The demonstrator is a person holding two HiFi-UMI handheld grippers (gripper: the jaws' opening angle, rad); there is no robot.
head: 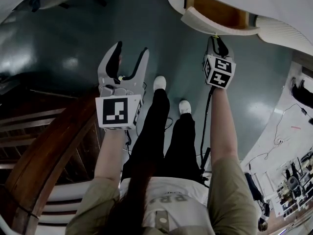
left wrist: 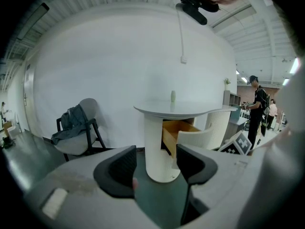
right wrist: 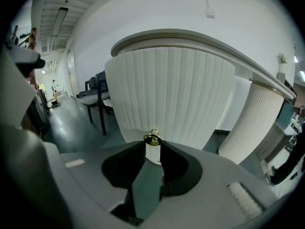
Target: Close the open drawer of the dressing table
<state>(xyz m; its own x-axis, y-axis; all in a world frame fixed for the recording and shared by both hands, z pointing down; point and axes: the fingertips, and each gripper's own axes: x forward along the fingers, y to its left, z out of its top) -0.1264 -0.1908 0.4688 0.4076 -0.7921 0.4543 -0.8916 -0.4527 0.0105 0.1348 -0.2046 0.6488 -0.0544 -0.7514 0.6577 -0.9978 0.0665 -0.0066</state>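
Dressing table (head: 288, 4): white with a rounded edge, it stands on the dark floor (head: 161, 33) in front of the person

Drawer (head: 217, 11): it sticks out open from the table and the wood inside shows, so it needs a push back in

Left gripper (head: 131, 50): the jaws are wide apart with nothing in them; it hangs off to the side, well away from the drawer, I think because one gripper is enough for this job

Right gripper (head: 215, 39): the jaws are narrow and pinch the knob, likely to get a firm hold for pushing

Knob (right wrist: 152, 138): small and gold, on the drawer's ribbed front, right between the tips of the right jaws
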